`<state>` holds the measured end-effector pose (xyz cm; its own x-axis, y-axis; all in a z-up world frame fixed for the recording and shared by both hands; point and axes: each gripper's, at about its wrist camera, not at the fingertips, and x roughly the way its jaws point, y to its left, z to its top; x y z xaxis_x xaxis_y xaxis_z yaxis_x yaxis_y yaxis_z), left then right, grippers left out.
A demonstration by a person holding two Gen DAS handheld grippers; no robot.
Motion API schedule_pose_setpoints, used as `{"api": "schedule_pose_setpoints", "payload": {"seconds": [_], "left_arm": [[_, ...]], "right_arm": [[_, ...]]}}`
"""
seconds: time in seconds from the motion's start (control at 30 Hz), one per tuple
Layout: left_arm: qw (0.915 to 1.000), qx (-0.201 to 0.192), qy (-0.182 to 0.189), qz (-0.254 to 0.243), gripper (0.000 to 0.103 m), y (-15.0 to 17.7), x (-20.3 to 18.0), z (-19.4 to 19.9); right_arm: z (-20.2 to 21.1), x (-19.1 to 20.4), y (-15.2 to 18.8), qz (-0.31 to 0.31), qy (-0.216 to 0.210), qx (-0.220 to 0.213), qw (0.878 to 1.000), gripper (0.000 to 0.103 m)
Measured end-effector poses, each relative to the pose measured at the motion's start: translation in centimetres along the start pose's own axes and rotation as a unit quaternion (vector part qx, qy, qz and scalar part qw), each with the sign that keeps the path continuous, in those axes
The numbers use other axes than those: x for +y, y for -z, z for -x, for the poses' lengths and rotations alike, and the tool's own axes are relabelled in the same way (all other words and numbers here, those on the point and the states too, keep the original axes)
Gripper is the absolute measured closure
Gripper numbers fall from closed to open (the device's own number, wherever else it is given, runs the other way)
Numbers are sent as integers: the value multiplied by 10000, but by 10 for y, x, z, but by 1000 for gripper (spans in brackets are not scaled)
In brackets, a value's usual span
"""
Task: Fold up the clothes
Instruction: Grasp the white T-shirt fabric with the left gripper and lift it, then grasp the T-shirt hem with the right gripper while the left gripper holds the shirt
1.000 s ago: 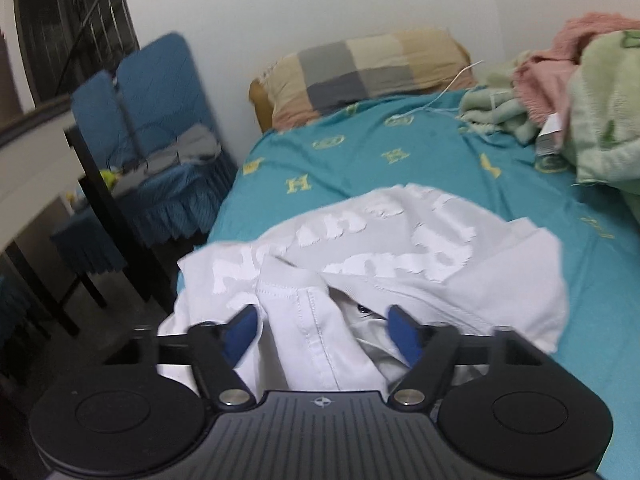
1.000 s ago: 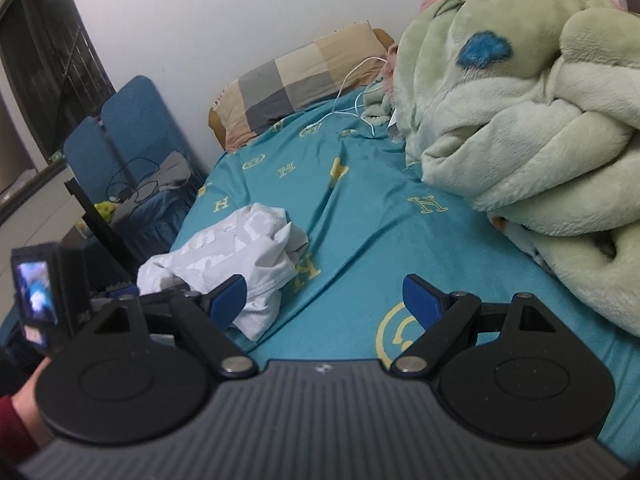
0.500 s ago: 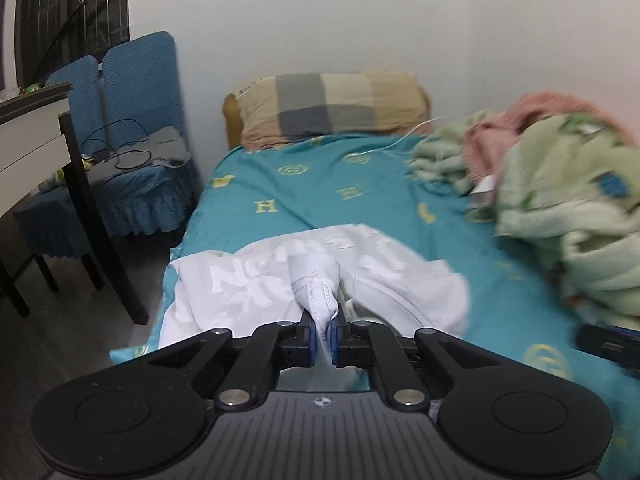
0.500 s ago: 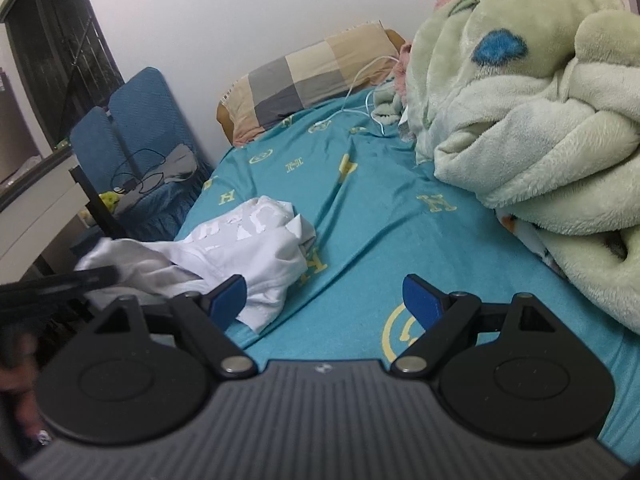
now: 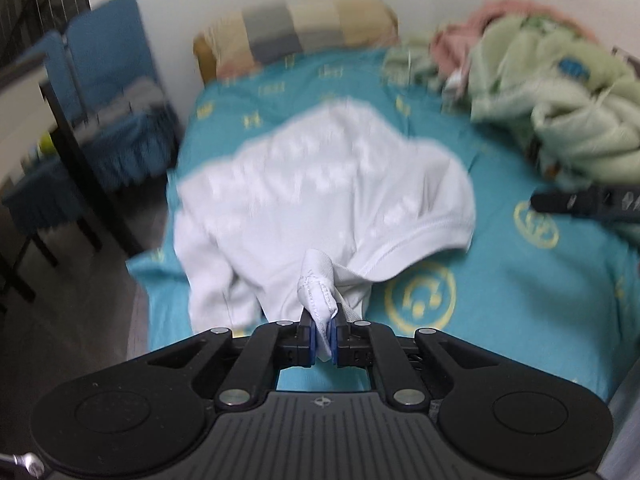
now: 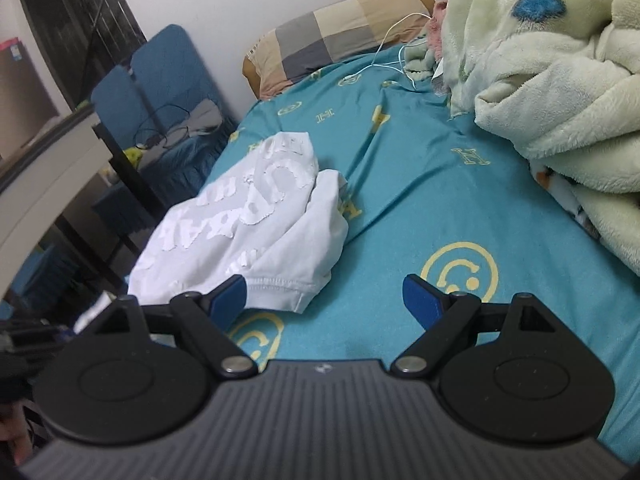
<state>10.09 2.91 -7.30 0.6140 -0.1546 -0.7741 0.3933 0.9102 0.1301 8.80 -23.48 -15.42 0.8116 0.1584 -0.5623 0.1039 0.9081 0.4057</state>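
A white T-shirt (image 5: 320, 196) with white raised lettering lies crumpled on the teal bed sheet (image 5: 520, 288), near the bed's left edge. My left gripper (image 5: 323, 340) is shut on a bunched fold of the shirt's edge and holds it above the sheet. In the right wrist view the same shirt (image 6: 248, 220) lies ahead to the left. My right gripper (image 6: 326, 300) is open and empty above the sheet, its left pad just over the shirt's hem. The right gripper also shows at the right edge of the left wrist view (image 5: 584, 200).
A heap of pale green fleece blankets (image 6: 560, 80) fills the right side of the bed. A checked pillow (image 6: 340, 36) and a white cable (image 6: 396, 52) lie at the head. Blue-covered chairs (image 6: 160, 92) and a dark-legged desk (image 6: 52, 168) stand left of the bed.
My left gripper shut on a fold of the shirt, then lifted and pulled it back, stretching the cloth. My right gripper has moved forward toward the shirt's hem.
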Motion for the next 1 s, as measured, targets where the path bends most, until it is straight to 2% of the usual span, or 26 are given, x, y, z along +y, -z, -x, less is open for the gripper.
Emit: {"api": "schedule_pose_setpoints", "payload": {"seconds": [0.1,0.17,0.3,0.37,0.43,0.6,0.67,0.73,0.8,0.83,0.87,0.93,1.0], "left_arm": [[9999,120,67,8,85,3,0,-6],[9999,103,81,37,70,3,-2,-3],[9998,17,222,19,68,4,-9,3],[9998,-30,161,-144,58,2,-16,2],[9994,-77,100,-307,52,1,-24,1],[9964,-7,61,-850,51,2,-45,-12],[9938,16,-85,-1106,51,4,-52,-23],[9904,32,-254,-1356,55,6,-58,-34],[9861,48,-423,-1604,66,8,-65,-45],[9856,67,-520,-1608,80,8,-64,-49],[9867,83,-561,-1526,92,7,-60,-51],[9914,-53,-519,-1197,96,2,-50,-44],[9951,-475,-364,-786,97,-8,-39,-24]], "right_arm": [[-4,1,2,-23,22,79,10000,16],[-7,-1,1,-91,31,147,9998,16],[-9,-10,0,-358,-1,225,9991,16],[-9,-14,0,-494,-20,252,9985,16],[-9,-19,-1,-629,-42,279,9976,16],[-9,-24,-1,-844,-174,368,9956,16],[-9,-24,0,-848,-168,368,9956,16],[-9,-23,-1,-830,-169,355,9958,16],[-9,-22,-1,-771,-166,342,9963,16],[-9,-21,-1,-732,-163,335,9966,16],[-9,-20,-1,-692,-158,329,9969,16],[-10,-17,0,-592,-147,340,9976,16],[-11,-14,1,-477,-143,358,9981,16]]}}
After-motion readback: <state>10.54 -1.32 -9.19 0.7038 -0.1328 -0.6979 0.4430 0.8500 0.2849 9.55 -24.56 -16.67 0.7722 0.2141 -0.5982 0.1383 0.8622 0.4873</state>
